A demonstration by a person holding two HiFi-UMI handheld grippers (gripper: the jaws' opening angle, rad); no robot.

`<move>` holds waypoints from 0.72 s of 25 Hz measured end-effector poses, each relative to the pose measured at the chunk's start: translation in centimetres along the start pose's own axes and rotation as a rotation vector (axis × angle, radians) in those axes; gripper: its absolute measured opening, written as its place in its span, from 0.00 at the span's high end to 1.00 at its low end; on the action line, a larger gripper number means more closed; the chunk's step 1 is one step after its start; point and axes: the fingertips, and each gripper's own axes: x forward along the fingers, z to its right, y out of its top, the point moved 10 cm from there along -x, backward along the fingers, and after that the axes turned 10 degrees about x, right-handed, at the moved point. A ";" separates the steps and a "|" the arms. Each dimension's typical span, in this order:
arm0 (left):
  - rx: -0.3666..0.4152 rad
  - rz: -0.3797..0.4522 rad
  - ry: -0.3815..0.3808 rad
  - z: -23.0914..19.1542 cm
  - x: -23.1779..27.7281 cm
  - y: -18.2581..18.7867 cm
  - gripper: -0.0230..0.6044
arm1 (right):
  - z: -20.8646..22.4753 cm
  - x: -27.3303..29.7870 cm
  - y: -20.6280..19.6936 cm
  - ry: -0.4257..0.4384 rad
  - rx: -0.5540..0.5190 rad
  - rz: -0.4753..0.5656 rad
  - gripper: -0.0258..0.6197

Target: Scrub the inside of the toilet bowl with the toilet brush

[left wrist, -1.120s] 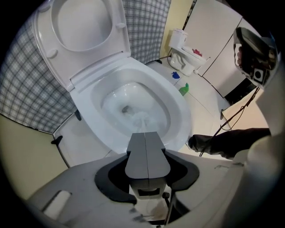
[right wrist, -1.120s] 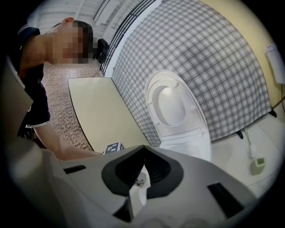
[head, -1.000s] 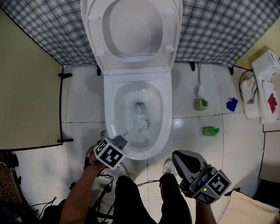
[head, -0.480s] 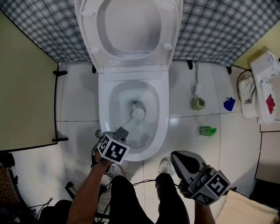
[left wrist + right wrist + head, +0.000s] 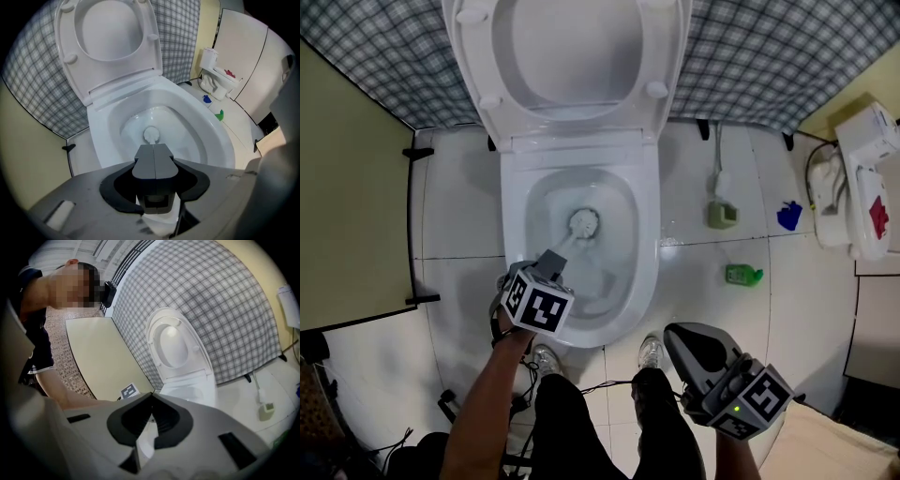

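Setting: white tiled floor (image 5: 712,309), plaid cloth (image 5: 769,56) behind, beige partition (image 5: 352,187) at the head view's left.

Toilet bowl (image 5: 514,234): stands at centre. Seat and lid (image 5: 572,56) are tipped up against the plaid cloth, which leaves the whole inside of the bowl open to reach.

Person: stands at the front of the bowl with both shoes just beside its near rim. That places the forearm over the basin.

Left hand-held gripper (image 5: 547,270): over the near left rim, aimed steeply down into the bowl. Its dark pads are closed on the grey grip end of the toilet brush (image 5: 570,242) and stand part way apart around it. The steep angle lines the shaft up with the bottom of the basin.

Right hand-held gripper (image 5: 151,395): jaws brought together at the tips with nothing between them. It is held low and off to the right by the person's leg, well apart from the toilet. Judged idle, kept out of the working arm's way.

Bristle head (image 5: 583,222): deep in the bowl, at the drain opening. Judgement: scrubbing is under way at the lowest point; the side walls and the underside of the rim need passes too.

Small items on the floor to the right, well apart from the bowl: pale green holder (image 5: 722,215), green bottle (image 5: 743,274), blue scrap (image 5: 788,217).
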 end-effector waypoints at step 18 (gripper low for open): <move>0.134 -0.141 -0.032 -0.1 -2.1 -0.9 0.66 | -1.4 0.2 -0.1 0.021 0.001 0.029 0.96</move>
